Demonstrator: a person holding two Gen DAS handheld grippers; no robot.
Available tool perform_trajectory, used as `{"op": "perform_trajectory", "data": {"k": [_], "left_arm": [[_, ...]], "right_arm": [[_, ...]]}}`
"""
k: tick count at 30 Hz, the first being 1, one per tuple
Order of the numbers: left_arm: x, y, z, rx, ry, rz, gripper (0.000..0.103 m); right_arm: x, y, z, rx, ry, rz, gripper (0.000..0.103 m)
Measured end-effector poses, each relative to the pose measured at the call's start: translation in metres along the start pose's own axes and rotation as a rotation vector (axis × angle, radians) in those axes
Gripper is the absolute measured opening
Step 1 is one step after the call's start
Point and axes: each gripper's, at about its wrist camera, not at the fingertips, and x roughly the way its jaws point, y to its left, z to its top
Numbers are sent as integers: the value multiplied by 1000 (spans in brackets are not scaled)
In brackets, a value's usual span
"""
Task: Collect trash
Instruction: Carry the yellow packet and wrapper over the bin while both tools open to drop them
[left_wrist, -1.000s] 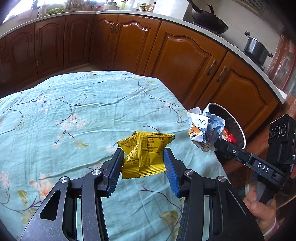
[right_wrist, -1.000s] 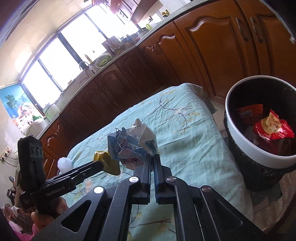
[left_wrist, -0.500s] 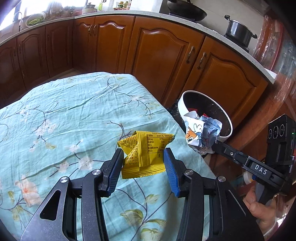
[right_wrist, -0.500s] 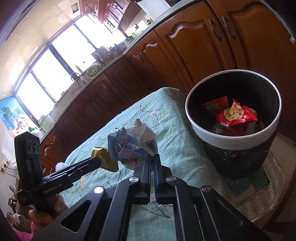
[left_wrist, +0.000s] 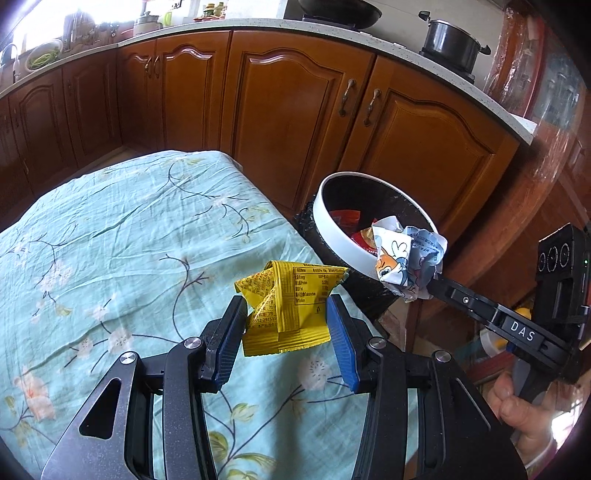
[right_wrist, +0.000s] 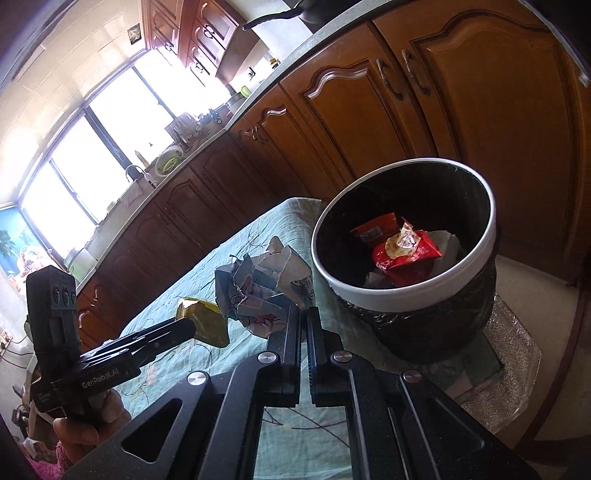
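Your left tool (left_wrist: 286, 325) has blue pads on black metal and pinches a bright yellow wrapper (left_wrist: 290, 306) printed with black text. Your right tool (right_wrist: 303, 317) is all black, nipping a crumpled white-and-pale-blue wrapper (right_wrist: 264, 291) with an orange cartoon figure (clearest in the left view). The table (left_wrist: 122, 236) wears a turquoise cloth with dark branches and pale blossoms. The bin (right_wrist: 491, 225) has a white rim, a black liner, and red packets (right_wrist: 404, 254) inside.

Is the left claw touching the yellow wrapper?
Touching. The left wrist view shows the left claw with both blue pads pressed against the yellow wrapper, holding it above the tablecloth.
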Motion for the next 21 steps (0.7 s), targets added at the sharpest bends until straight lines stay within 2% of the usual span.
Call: {"op": "perform_trajectory", "data": {"k": [21], "left_arm": [[18,-50,29,81,-6,-43,44]], "right_arm": [[-27,-37,19,25,-55,-87,3]]}}
